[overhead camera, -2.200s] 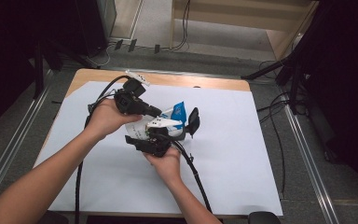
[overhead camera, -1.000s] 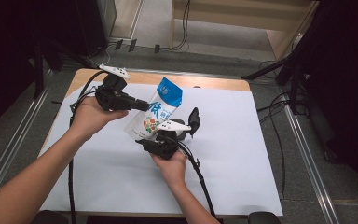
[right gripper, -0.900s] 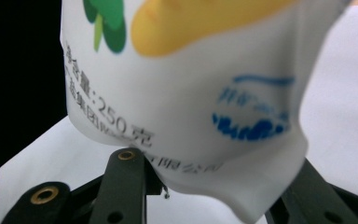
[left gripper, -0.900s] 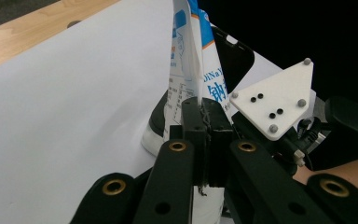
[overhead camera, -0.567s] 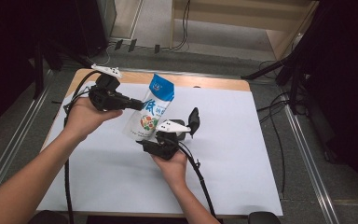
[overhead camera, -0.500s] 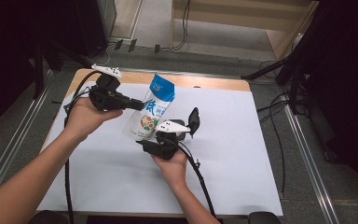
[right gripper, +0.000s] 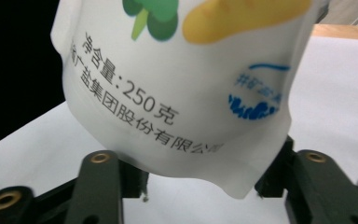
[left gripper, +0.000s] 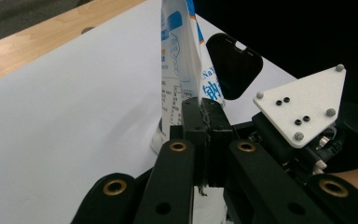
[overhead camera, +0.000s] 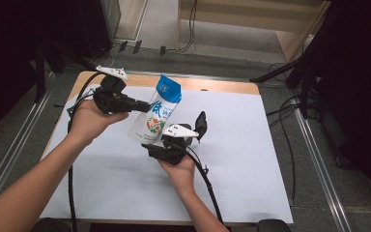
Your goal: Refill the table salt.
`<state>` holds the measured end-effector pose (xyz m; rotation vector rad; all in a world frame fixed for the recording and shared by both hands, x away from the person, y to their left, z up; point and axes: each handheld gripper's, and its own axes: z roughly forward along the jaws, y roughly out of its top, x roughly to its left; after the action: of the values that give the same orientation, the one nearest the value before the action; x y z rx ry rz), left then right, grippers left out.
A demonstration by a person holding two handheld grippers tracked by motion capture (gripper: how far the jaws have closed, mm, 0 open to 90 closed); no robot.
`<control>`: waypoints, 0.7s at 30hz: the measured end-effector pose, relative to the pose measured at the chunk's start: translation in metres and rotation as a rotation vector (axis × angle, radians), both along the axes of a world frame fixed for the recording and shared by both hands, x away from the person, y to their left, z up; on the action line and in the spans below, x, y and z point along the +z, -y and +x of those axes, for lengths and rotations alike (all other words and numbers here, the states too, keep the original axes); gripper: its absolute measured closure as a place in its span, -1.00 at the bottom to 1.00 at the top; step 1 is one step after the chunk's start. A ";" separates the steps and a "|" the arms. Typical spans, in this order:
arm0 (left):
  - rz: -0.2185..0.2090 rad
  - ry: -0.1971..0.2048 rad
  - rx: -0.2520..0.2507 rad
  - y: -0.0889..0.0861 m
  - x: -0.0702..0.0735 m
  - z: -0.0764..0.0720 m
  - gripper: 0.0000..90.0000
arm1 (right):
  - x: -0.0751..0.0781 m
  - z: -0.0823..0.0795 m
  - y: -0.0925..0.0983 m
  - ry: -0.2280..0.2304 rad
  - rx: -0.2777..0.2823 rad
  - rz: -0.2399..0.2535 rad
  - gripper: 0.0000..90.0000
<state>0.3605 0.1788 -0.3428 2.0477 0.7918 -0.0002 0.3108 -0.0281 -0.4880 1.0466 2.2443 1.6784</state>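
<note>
Above the white sheet (overhead camera: pixel 251 159) covering the table (overhead camera: pixel 212 85), a white-and-blue pouch (overhead camera: pixel 158 113) stands nearly upright, its blue top leaning toward the far edge. At its side seam, about mid-height, the left claw (overhead camera: pixel 144 104) is clenched on the pouch, its two black jaws pressed together over the thin edge (left gripper: pixel 204 116). At the pouch's lower end, the right claw (overhead camera: pixel 150 147) has just been opening, and its jaws now stand apart on either side of the bottom (right gripper: pixel 186 154), apparently without pressing it.
</note>
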 end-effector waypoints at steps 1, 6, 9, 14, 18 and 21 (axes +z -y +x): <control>0.003 0.002 0.000 0.001 0.000 0.000 1.00 | 0.000 0.000 0.000 0.011 -0.002 -0.002 0.05; 0.014 0.005 -0.001 0.005 -0.001 0.000 1.00 | 0.004 -0.005 -0.004 0.061 0.001 -0.043 0.11; 0.008 0.001 -0.008 0.007 -0.001 0.000 1.00 | 0.004 -0.004 -0.005 0.044 0.029 -0.024 0.20; 0.004 -0.001 -0.015 0.008 -0.002 0.001 1.00 | 0.003 -0.004 -0.005 0.031 0.033 -0.023 0.34; -0.001 -0.002 -0.014 0.008 -0.004 0.002 1.00 | 0.004 -0.006 -0.006 0.038 0.050 -0.039 0.48; -0.007 -0.011 -0.021 0.007 -0.005 0.003 1.00 | 0.004 -0.006 -0.005 0.036 0.062 -0.042 0.52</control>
<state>0.3633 0.1720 -0.3473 2.0512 0.7758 -0.0256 0.3048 -0.0228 -0.4838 0.9393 2.3014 1.6525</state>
